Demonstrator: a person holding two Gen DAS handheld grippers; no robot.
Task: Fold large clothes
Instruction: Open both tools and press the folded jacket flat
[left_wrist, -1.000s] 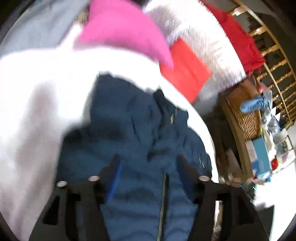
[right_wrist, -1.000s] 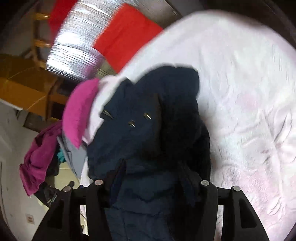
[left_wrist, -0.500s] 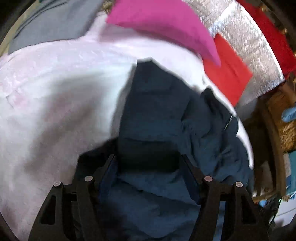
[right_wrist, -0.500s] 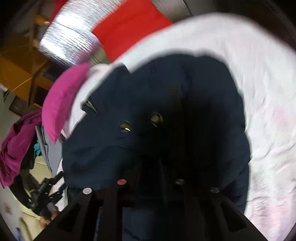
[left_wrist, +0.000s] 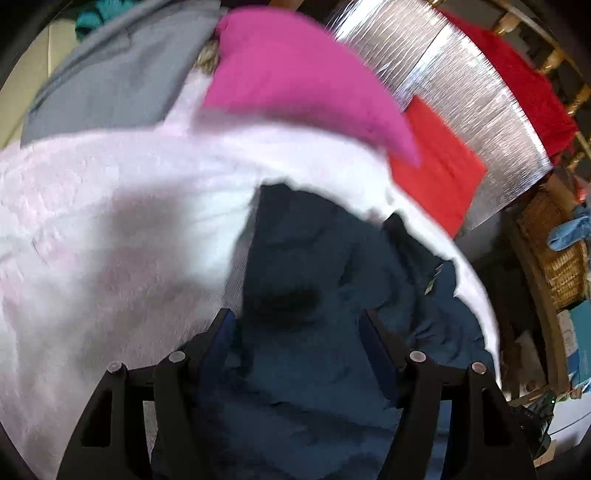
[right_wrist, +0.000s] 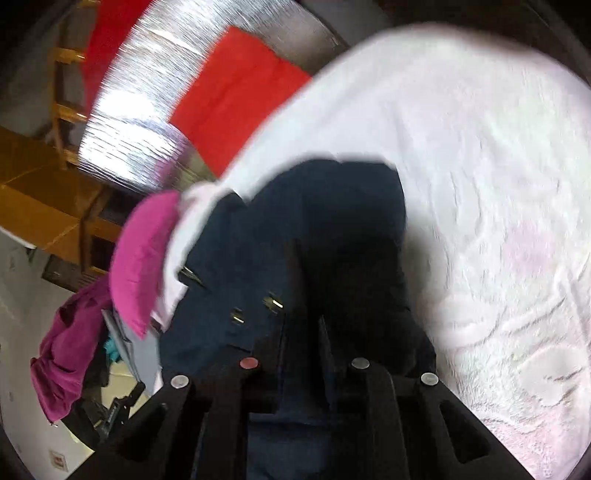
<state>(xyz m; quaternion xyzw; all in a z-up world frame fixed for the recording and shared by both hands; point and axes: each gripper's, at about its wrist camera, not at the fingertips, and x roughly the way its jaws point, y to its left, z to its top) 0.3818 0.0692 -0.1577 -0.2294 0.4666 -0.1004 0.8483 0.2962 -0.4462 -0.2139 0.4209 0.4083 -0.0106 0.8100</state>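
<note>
You are pinching navy jacket (right_wrist: 258, 258) in right claw (right_wrist: 301, 332); left claw (left_wrist: 297, 325) spread wide above jacket, gripping nothing; jacket lying bunched on white blanket (right_wrist: 480, 184), folding mostly remaining.

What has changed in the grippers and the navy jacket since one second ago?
The right gripper went from open to shut on the navy jacket, pinching a fold of it. The left gripper swung towards the white blanket but kept its jaws open over the cloth. The jacket bunched up a little. The blanket, pink pillow and red cloth stayed in place.
</note>
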